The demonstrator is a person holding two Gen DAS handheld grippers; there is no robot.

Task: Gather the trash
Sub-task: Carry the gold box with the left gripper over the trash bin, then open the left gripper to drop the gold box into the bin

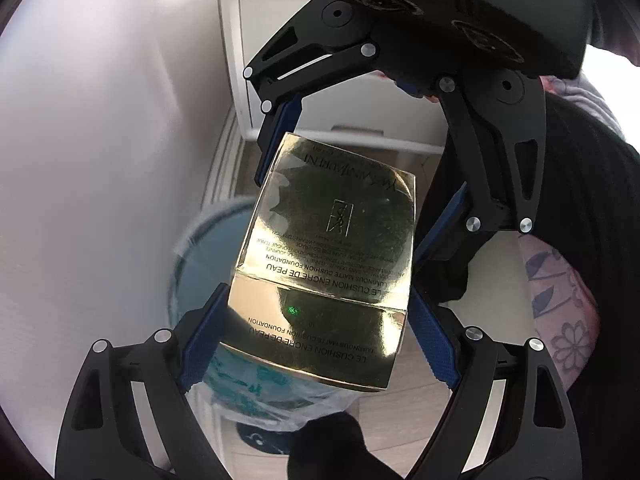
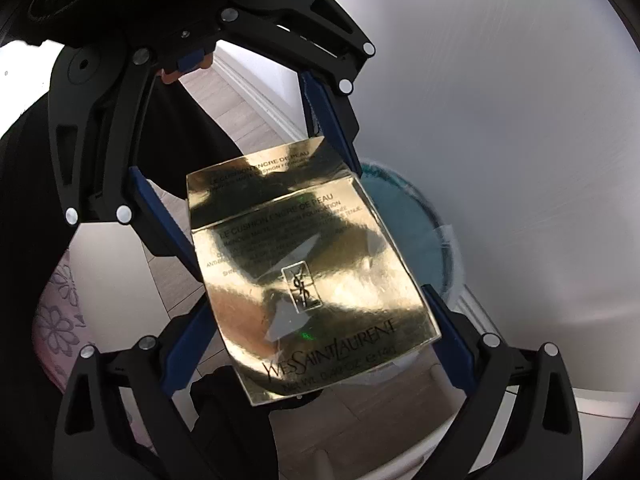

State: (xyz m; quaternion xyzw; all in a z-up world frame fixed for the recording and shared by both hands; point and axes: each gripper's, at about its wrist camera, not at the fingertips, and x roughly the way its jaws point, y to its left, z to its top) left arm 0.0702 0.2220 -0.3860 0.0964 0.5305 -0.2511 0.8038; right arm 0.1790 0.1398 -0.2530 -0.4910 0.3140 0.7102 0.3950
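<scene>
A shiny gold cosmetics box (image 1: 324,256) with black lettering hangs in the air between both grippers. My left gripper (image 1: 316,328) is shut on one end of it, its blue pads pressing both sides. My right gripper (image 2: 320,340) is shut on the other end of the same box (image 2: 308,268). In the left wrist view the right gripper (image 1: 356,184) shows opposite, at the box's far end. Below the box stands a teal trash bin (image 1: 192,264) lined with a clear plastic bag; it also shows in the right wrist view (image 2: 404,224).
A white wall (image 1: 100,200) stands beside the bin. A white cabinet (image 1: 352,128) stands behind on the wood-look floor (image 2: 248,100). The person's dark top and floral clothing (image 1: 568,300) are close on one side.
</scene>
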